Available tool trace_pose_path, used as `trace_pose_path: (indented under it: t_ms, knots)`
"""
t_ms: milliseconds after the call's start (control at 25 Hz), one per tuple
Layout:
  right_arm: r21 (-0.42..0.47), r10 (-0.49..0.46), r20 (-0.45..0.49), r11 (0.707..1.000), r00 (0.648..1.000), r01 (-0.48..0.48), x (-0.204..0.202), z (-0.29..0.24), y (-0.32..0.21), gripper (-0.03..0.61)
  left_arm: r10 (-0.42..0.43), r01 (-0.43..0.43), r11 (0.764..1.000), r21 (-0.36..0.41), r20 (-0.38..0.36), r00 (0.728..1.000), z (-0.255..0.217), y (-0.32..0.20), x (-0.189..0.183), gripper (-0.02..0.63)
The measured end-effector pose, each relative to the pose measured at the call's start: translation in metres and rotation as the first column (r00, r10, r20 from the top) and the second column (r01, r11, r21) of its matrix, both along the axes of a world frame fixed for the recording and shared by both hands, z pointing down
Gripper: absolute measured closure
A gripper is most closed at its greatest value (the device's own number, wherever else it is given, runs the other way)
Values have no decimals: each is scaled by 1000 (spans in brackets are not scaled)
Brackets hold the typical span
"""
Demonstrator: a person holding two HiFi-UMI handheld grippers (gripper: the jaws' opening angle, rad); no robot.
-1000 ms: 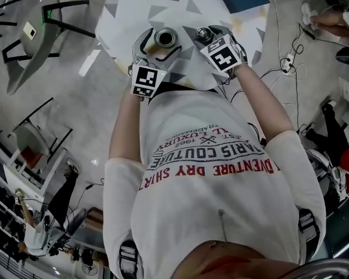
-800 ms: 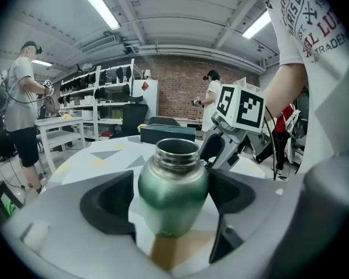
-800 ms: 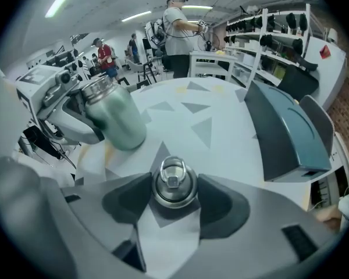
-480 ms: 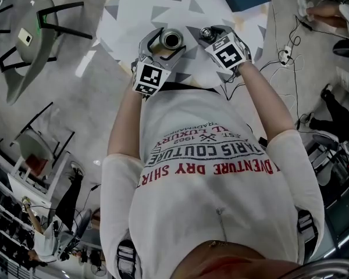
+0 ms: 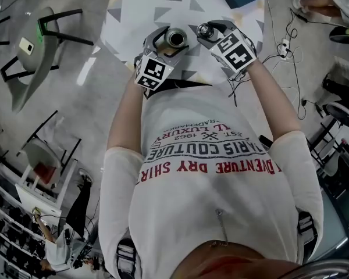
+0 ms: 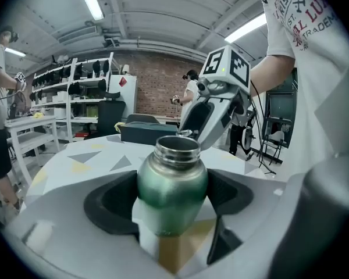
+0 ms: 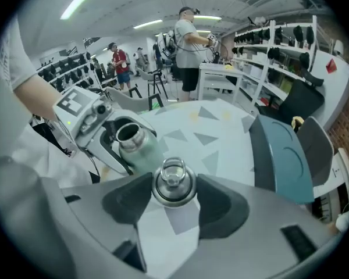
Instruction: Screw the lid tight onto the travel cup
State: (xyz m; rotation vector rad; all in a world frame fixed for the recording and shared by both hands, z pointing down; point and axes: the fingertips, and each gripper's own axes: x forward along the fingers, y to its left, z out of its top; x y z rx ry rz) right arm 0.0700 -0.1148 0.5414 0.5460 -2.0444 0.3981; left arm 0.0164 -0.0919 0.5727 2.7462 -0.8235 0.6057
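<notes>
A green travel cup (image 6: 171,182) with an open steel mouth stands between the pads of my left gripper (image 6: 172,186), which press on its sides. These jaws have just been closing a little around it. My right gripper (image 7: 173,193) is shut on the steel lid (image 7: 173,183), whose ring faces the camera, and holds it above the table. In the head view the cup (image 5: 175,38) and the lid (image 5: 204,30) sit side by side, a small gap apart, with the lid to the cup's right. The right gripper view shows the cup (image 7: 134,141) to the lid's left, farther from the camera.
The round white table (image 5: 139,10) has grey and yellow triangles. A teal case (image 7: 279,156) lies at its far side. Chairs (image 5: 29,45) stand on the floor to the left and cables (image 5: 285,45) trail to the right. People stand by the shelves beyond.
The right gripper has lifted with the lid in it. In the head view the cup has shifted right, so the gap between cup and lid has narrowed.
</notes>
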Motion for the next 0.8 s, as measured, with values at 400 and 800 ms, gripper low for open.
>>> trace_pose_path:
  t_ms: [400, 800]
  knots:
    - [70, -182, 103, 982, 978, 175, -47, -73, 13, 333, 82, -82, 996, -28, -14, 997, 2, 2, 2, 239]
    - [54, -459, 56, 888, 887, 456, -89, -61, 35, 333, 136, -136, 990, -44, -21, 991, 2, 4, 5, 239]
